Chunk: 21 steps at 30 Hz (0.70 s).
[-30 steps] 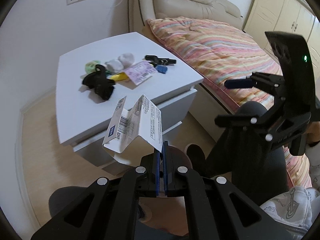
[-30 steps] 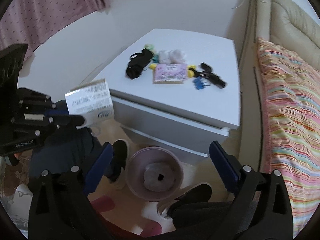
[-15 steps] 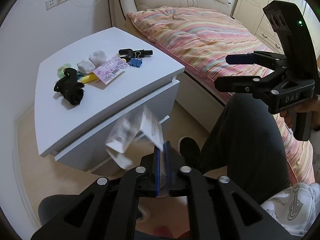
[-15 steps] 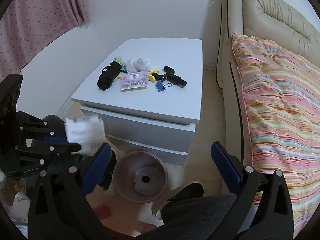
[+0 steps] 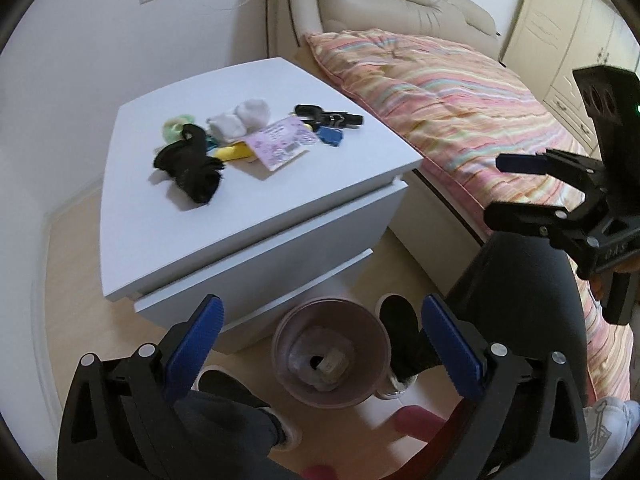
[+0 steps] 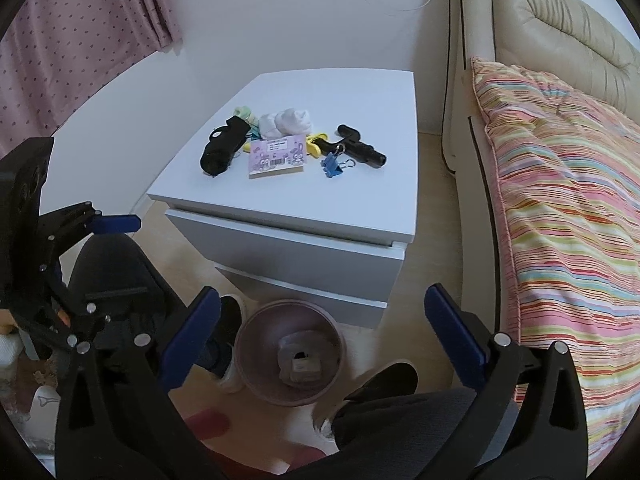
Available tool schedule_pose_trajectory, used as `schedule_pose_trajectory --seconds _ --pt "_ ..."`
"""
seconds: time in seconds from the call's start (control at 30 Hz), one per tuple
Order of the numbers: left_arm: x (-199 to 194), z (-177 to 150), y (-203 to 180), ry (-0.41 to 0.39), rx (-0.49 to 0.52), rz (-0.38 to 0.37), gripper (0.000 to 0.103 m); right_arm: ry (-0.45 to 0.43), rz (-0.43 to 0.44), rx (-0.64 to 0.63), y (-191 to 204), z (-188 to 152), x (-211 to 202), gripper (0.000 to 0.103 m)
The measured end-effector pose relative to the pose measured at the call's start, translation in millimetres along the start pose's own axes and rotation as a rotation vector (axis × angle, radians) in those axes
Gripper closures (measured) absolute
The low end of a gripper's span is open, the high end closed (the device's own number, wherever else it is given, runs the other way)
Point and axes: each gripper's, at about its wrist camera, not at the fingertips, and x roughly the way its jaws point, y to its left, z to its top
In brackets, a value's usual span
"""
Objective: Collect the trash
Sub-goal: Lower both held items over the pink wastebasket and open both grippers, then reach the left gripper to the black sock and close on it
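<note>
While the left gripper (image 5: 320, 338) fingers have just opened wide, empty, above the bin (image 5: 329, 354), right gripper (image 6: 322, 330) fingers stand wide.

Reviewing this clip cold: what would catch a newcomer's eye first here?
First the cluster of small things on the white nightstand: a black glove, white socks, a purple card and a blue binder clip. Below it on the floor stands a pink bin with a small box inside. The left gripper hangs open above that bin, its jaws just opened, nothing between them.
</note>
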Motion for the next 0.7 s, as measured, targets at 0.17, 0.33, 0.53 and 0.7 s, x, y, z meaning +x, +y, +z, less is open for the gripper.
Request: schedule_pose_trajectory --seconds 0.17,0.33,0.53,0.7 --pt "-5 -1 11 -0.015 -0.033 0.023 0.008 0.007 0.007 -0.009 6 2 5 0.003" --pt "-11 0 20 -0.034 -0.060 0.043 0.007 0.006 0.019 -0.015 9 4 6 0.003" --pt "-17 3 32 -0.050 -0.098 0.058 0.007 -0.001 0.023 -0.026 12 11 5 0.003" --pt "-24 19 46 -0.067 -0.137 0.071 0.007 -0.008 0.026 -0.048 15 22 6 0.003"
